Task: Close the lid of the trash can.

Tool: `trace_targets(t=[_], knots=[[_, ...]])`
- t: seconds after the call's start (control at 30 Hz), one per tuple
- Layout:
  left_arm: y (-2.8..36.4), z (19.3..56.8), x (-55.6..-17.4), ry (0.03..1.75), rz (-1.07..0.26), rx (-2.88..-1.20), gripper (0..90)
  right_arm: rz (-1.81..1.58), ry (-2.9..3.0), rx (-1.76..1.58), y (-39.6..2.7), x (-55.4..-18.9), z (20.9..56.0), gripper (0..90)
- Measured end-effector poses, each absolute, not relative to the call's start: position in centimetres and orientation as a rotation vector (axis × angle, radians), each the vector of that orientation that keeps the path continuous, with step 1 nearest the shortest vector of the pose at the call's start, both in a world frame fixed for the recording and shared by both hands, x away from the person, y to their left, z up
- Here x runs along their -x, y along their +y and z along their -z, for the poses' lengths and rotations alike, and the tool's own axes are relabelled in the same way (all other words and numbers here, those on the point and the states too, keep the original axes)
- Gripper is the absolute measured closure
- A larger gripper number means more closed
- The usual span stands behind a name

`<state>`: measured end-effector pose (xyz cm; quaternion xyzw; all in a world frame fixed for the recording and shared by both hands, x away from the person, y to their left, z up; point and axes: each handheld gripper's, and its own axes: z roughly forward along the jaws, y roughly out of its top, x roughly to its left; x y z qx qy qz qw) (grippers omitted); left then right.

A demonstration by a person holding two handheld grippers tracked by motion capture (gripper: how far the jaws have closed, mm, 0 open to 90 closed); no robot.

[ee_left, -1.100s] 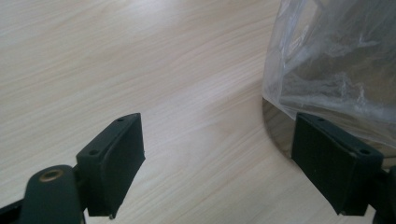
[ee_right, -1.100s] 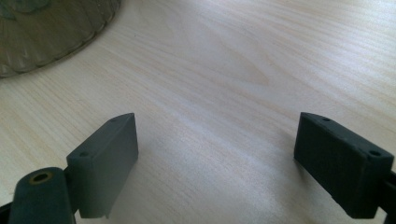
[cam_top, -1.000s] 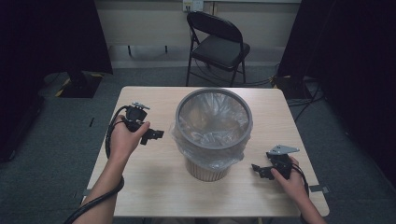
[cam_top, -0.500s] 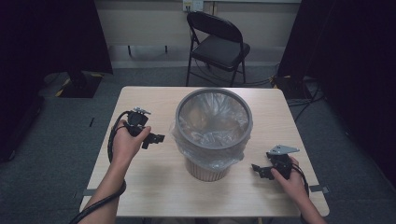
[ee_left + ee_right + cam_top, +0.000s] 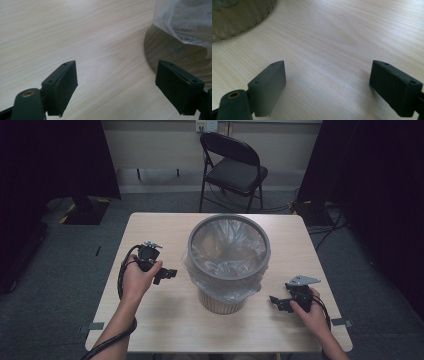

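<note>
This looks like a lab or recording studio space: a plain wooden table [image 5: 165, 320] stands on grey carpet [image 5: 60, 285], black curtains [image 5: 55, 160] hang on both sides, 1 black folding chair [image 5: 235, 170] waits by a bare wall with a power outlet [image 5: 206, 125], and cables [image 5: 320, 220] trail across the floor.

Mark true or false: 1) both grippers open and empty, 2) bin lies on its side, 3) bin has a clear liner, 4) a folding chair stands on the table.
1) True: the left gripper and the right gripper have jaws apart with bare table between.
2) False: the bin stands upright.
3) True: a clear plastic liner folds over its rim.
4) False: the folding chair stands on the floor beyond the table.
</note>
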<state>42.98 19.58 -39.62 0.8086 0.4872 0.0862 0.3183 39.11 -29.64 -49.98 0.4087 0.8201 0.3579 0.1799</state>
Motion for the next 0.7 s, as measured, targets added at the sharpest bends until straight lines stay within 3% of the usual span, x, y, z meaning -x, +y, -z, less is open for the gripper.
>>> trace_targets(t=[0.7], knots=[[20.0,42.5,-42.2,1.298,-0.192,-2.13,17.5,-1.011,2.317,-1.154,-29.6,-39.1,50.0,13.0]])
